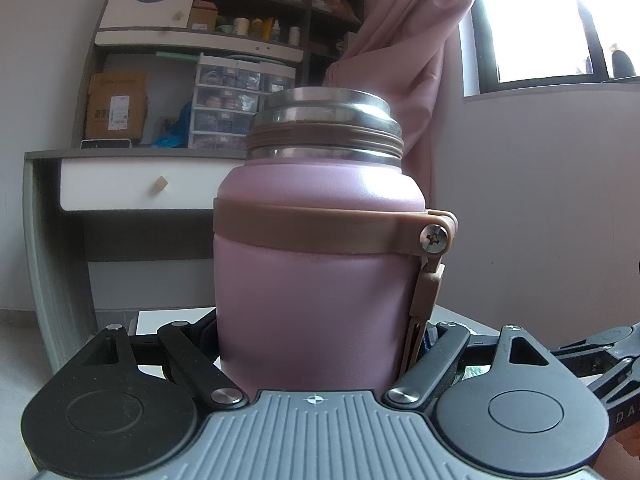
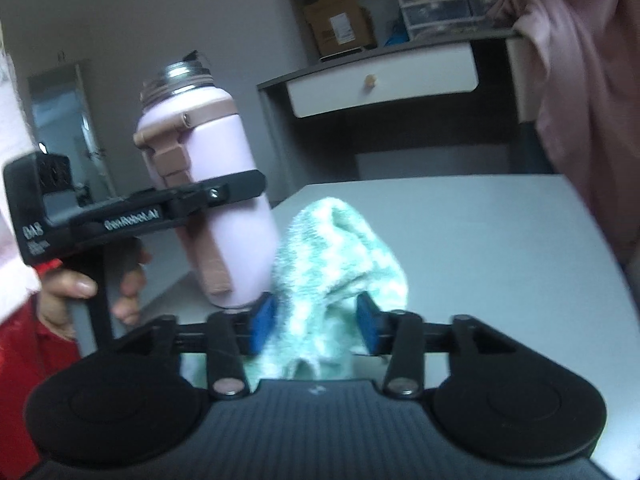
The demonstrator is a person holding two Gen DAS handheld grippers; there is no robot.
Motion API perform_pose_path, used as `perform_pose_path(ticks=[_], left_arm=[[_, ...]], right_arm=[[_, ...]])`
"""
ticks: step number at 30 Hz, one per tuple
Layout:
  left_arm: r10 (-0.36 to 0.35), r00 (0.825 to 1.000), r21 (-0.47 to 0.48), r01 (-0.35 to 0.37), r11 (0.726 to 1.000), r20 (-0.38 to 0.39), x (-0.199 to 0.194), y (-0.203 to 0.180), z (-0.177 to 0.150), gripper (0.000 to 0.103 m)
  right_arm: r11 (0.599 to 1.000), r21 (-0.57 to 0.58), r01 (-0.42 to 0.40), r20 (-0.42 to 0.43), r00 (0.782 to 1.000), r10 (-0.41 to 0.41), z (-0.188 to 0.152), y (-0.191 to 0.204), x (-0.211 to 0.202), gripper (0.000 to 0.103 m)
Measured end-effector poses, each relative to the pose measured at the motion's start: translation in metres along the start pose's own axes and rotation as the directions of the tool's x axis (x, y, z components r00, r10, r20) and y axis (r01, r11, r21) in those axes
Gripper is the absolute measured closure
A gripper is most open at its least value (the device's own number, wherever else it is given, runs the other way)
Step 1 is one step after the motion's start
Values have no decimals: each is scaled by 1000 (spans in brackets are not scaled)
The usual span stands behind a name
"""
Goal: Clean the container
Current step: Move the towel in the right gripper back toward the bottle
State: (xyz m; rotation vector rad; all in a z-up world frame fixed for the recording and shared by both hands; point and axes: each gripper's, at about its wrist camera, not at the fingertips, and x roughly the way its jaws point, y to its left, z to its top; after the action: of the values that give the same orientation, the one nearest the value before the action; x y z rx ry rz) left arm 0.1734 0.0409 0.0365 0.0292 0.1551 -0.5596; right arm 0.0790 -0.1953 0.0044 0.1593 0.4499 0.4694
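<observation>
A pink insulated bottle (image 1: 316, 272) with a brown band and strap stands upright without a lid, its steel threaded neck (image 1: 324, 120) bare. My left gripper (image 1: 316, 344) is shut on its lower body; in the right wrist view the black fingers (image 2: 224, 192) clamp the bottle (image 2: 216, 144) at mid height above the table. A mint-green and white cloth (image 2: 340, 264) is bunched between the blue pads (image 2: 262, 320) of my right gripper (image 2: 316, 320), just right of the bottle's base. The jaws stand apart and the cloth sits loosely between them.
A pale grey table (image 2: 500, 248) stretches to the right. Behind it stand a desk with a white drawer (image 2: 380, 80), shelves with boxes (image 1: 116, 104) and plastic drawers, a pink curtain (image 1: 408, 60) and a bright window (image 1: 540, 20). A hand (image 2: 72, 288) holds the left gripper's handle.
</observation>
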Motion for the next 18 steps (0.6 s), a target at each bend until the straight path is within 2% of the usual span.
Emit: perform_pose_path(ticks=[4, 9, 12, 18], left_arm=[[-2, 1000, 3, 2, 1000, 0, 0, 3, -2, 19], [-5, 1000, 10, 5, 1000, 1, -2, 3, -2, 19], [-4, 1000, 9, 4, 1000, 1, -2, 2, -4, 19], [-4, 1000, 7, 4, 1000, 1, -4, 0, -6, 19]], right_arm=[[998, -21, 65, -11, 998, -66, -3, 0, 6, 41], [993, -43, 106, -3, 994, -106, -8, 0, 7, 31], [992, -49, 120, -9, 993, -120, -8, 1, 8, 25], [991, -45, 123, -22, 992, -124, -8, 2, 11, 22]])
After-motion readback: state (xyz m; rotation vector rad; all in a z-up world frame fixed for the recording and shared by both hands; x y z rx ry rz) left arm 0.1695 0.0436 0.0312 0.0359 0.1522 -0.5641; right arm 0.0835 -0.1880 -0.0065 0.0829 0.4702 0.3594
